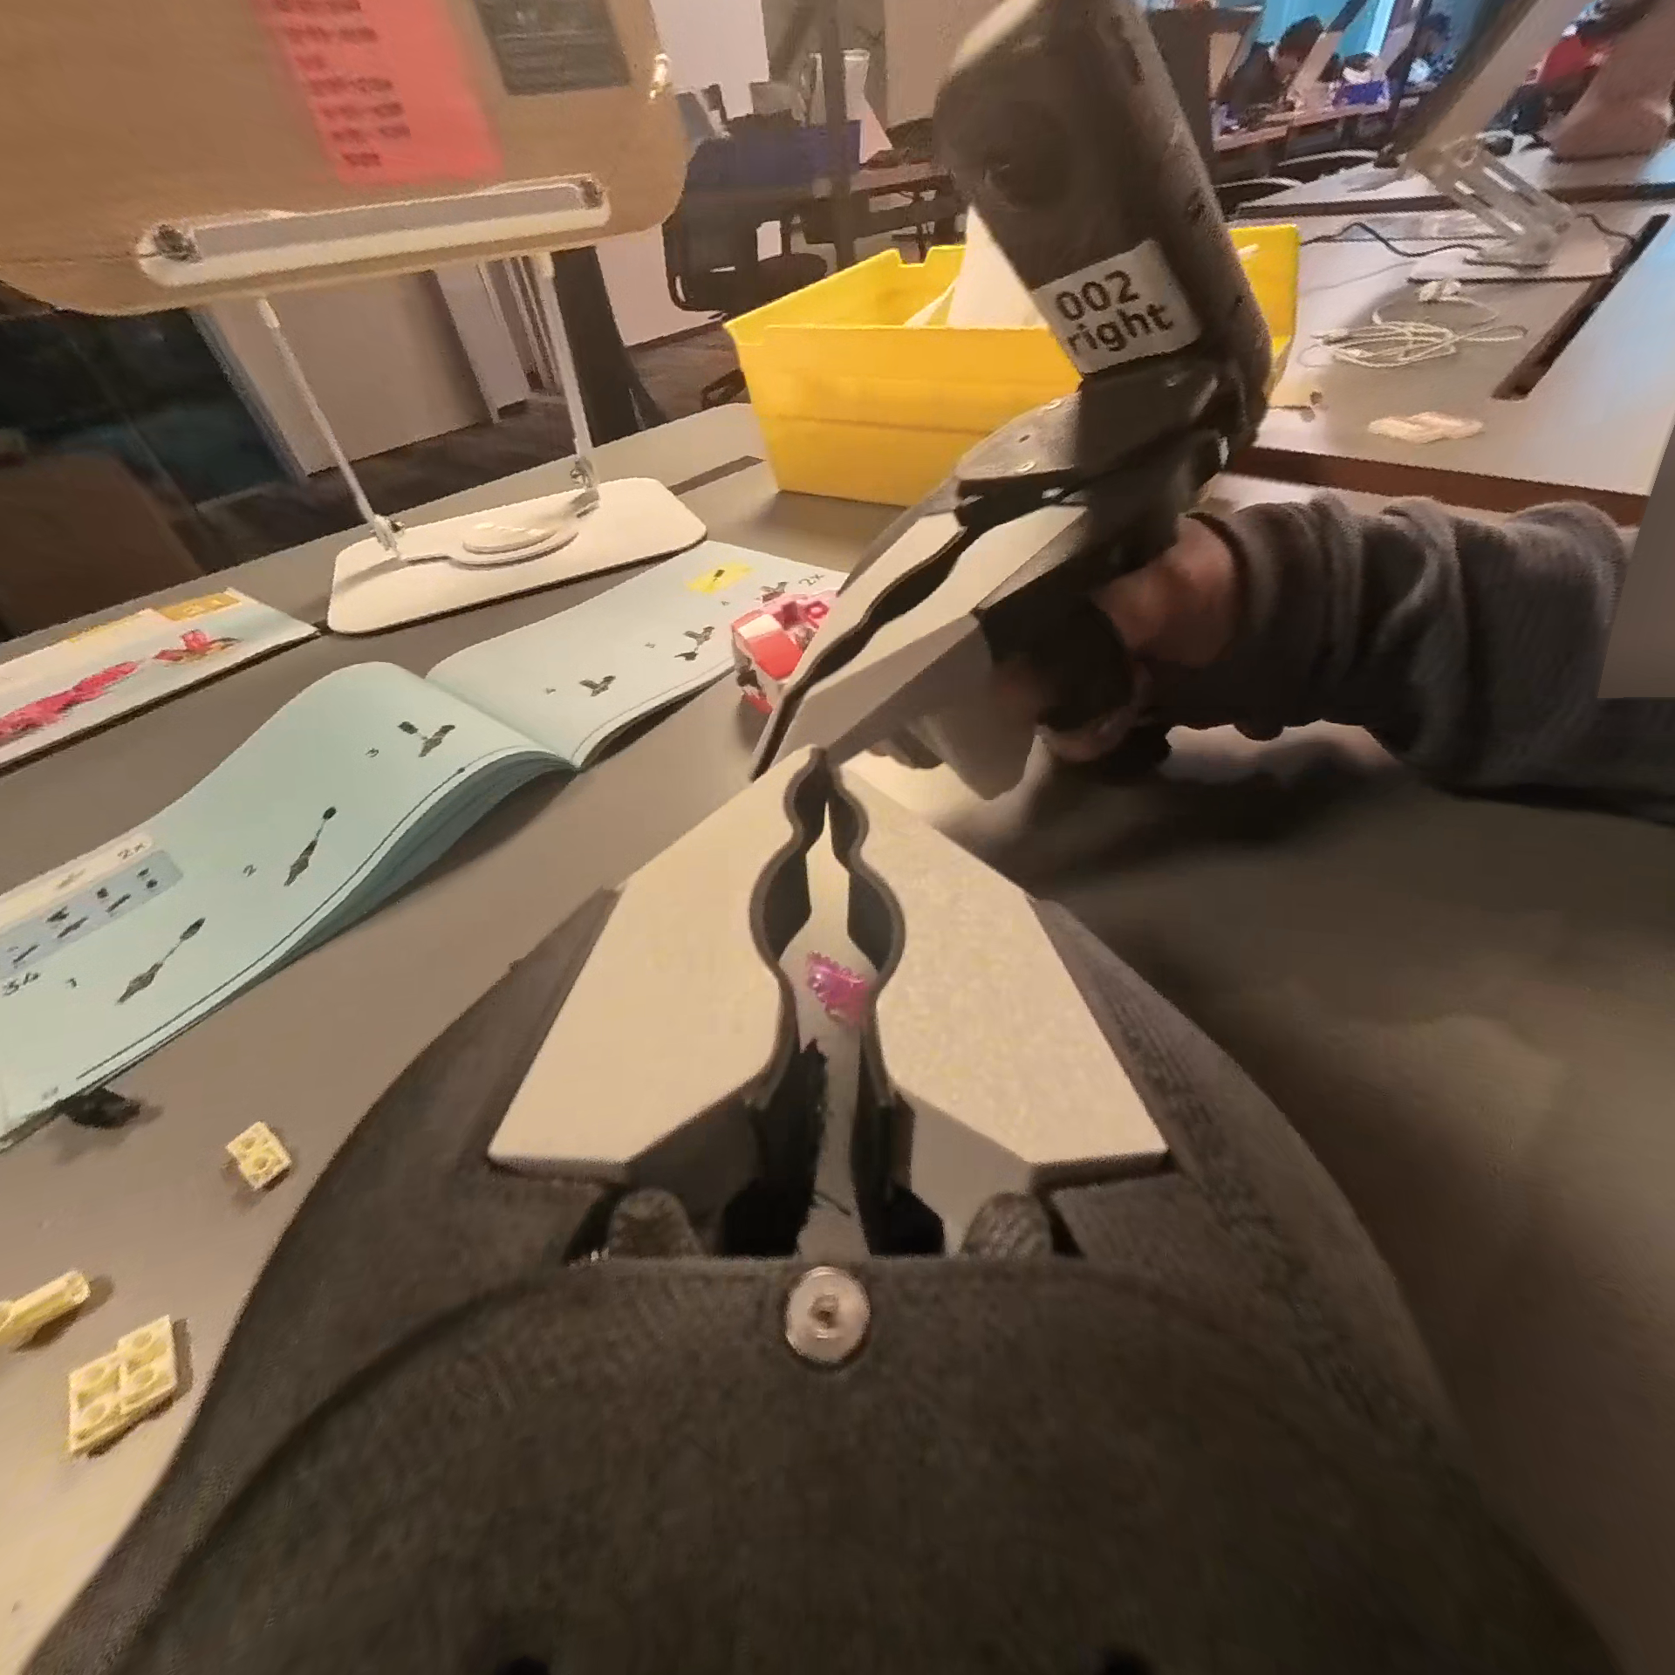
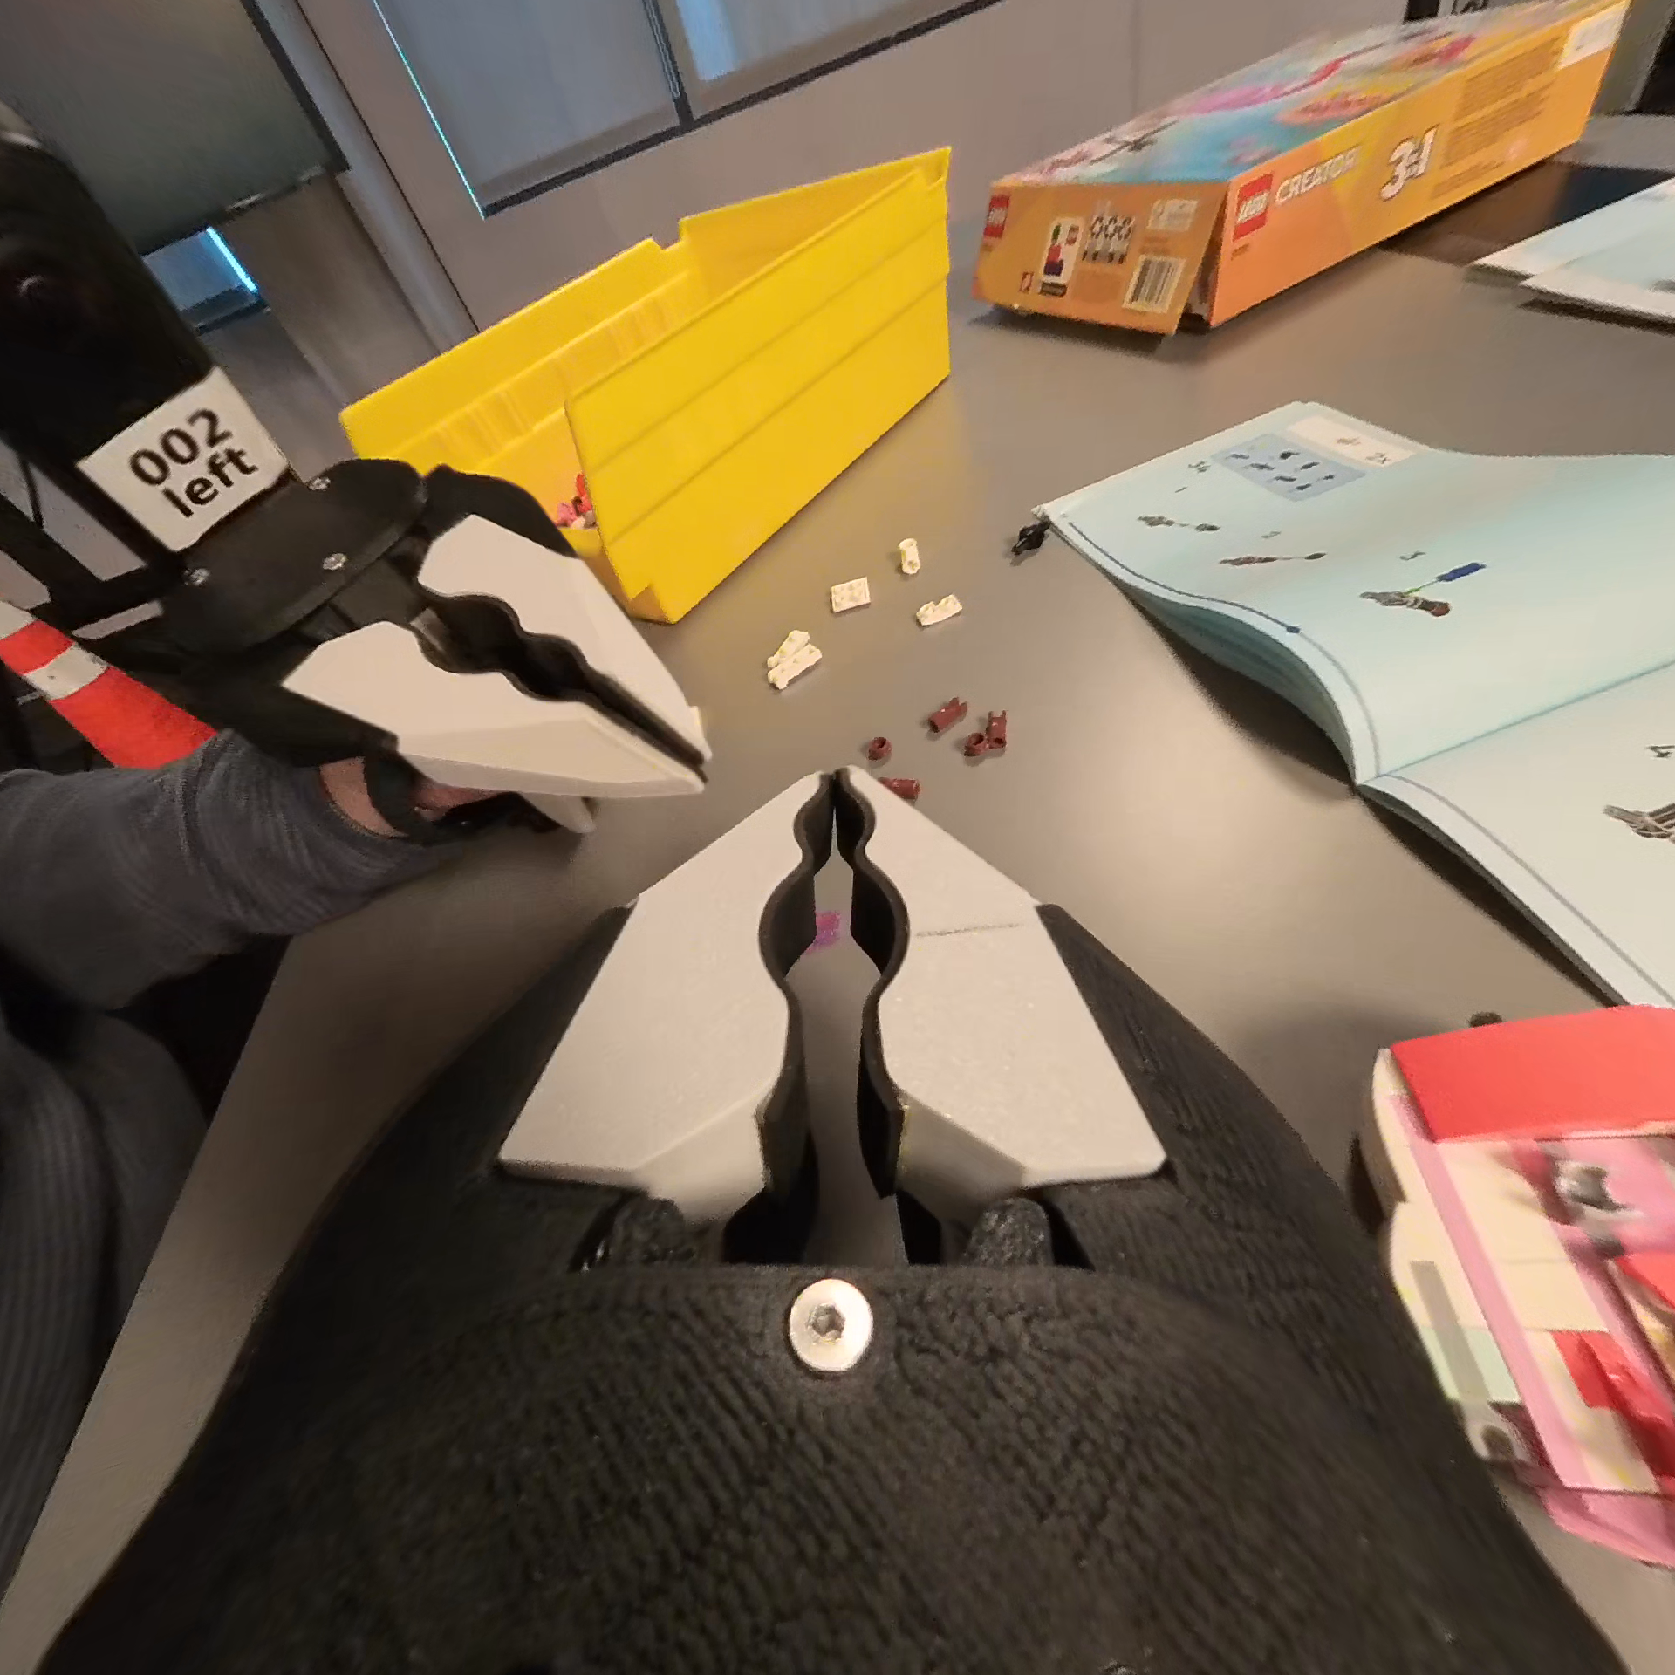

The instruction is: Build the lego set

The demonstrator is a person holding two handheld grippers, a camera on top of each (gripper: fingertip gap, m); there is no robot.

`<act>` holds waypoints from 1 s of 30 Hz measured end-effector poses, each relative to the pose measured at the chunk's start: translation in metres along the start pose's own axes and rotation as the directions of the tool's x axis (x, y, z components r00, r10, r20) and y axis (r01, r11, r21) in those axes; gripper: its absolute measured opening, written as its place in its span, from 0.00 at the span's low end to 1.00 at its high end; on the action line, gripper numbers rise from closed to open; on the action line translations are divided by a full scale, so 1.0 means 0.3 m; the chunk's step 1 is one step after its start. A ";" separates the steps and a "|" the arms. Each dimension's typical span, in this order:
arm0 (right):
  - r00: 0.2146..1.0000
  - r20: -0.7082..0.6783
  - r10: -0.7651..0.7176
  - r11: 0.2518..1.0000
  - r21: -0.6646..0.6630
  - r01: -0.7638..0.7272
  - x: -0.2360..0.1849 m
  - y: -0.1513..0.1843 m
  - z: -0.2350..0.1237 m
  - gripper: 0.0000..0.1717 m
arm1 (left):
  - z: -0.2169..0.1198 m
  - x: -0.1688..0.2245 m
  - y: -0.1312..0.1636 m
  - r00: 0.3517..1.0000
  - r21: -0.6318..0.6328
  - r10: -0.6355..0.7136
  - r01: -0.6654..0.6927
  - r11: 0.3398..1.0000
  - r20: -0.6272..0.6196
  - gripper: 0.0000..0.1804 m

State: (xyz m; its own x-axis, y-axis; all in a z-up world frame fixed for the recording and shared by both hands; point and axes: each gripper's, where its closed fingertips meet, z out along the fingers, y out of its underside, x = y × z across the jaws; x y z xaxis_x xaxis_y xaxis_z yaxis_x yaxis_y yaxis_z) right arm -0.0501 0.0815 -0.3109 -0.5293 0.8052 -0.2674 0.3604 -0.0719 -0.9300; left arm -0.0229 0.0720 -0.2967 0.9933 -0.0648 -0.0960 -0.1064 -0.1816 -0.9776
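Pink toy piece point(image 1: 838, 988) lies on the grey table point(image 2: 1133, 861), glimpsed through the hollow behind the left gripper point(image 1: 820, 770)'s pressed-together, bare tips. It looks tiny, light and hard, best pinched across its edges. The right gripper point(image 2: 834, 778) is likewise closed on nothing. Dark red pieces point(image 2: 970, 730) lie at one o'clock, cream plates point(image 2: 852, 595) beyond, and a yellow bin point(image 2: 770, 435) at eleven.

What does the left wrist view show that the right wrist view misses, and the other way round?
Only the left wrist view shows the white stand with a board on it and a second booklet.

Only the right wrist view shows the orange toy box, the dark red pieces and the pink and red model up close.

Both show the open blue booklet, a yellow bin, cream pieces, and both shut hand-held grippers.
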 end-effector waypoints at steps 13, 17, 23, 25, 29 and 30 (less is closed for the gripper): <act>0.996 -0.056 -0.069 0.992 0.102 0.074 0.037 -0.045 -0.062 0.00 | -0.062 0.143 0.223 0.994 -0.454 -0.112 0.103 0.885 0.006 0.24; 0.992 -0.042 -0.119 0.985 0.117 0.123 0.023 -0.050 -0.078 0.04 | -0.039 0.168 0.242 0.997 -0.498 -0.073 0.075 0.864 0.024 0.20; 0.949 0.014 -0.314 0.943 0.119 0.310 -0.057 -0.037 -0.092 0.20 | -0.033 0.169 0.245 0.987 -0.526 -0.157 0.149 0.837 0.030 0.04; 0.912 0.039 -0.409 0.905 0.145 0.400 -0.110 -0.033 -0.091 0.24 | -0.036 0.134 0.221 0.979 -0.465 -0.192 0.199 0.863 0.062 0.04; 0.805 -0.055 -0.591 0.788 0.173 0.590 -0.176 -0.046 -0.059 0.39 | -0.063 0.070 0.031 0.840 -0.103 -0.540 0.534 0.839 -0.044 0.04; 0.763 -0.111 -0.637 0.741 0.184 0.646 -0.189 -0.064 -0.053 0.41 | -0.072 0.058 -0.008 0.778 -0.044 -0.619 0.618 0.785 -0.109 0.04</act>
State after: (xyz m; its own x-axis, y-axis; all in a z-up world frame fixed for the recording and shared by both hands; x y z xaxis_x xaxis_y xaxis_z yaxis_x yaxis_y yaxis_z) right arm -0.0147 0.0465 -0.2739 -0.5478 0.7255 0.4165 -0.2156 0.3586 -0.9082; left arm -0.0063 0.0500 -0.2921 0.8337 -0.0451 0.5504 0.5282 -0.2256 -0.8186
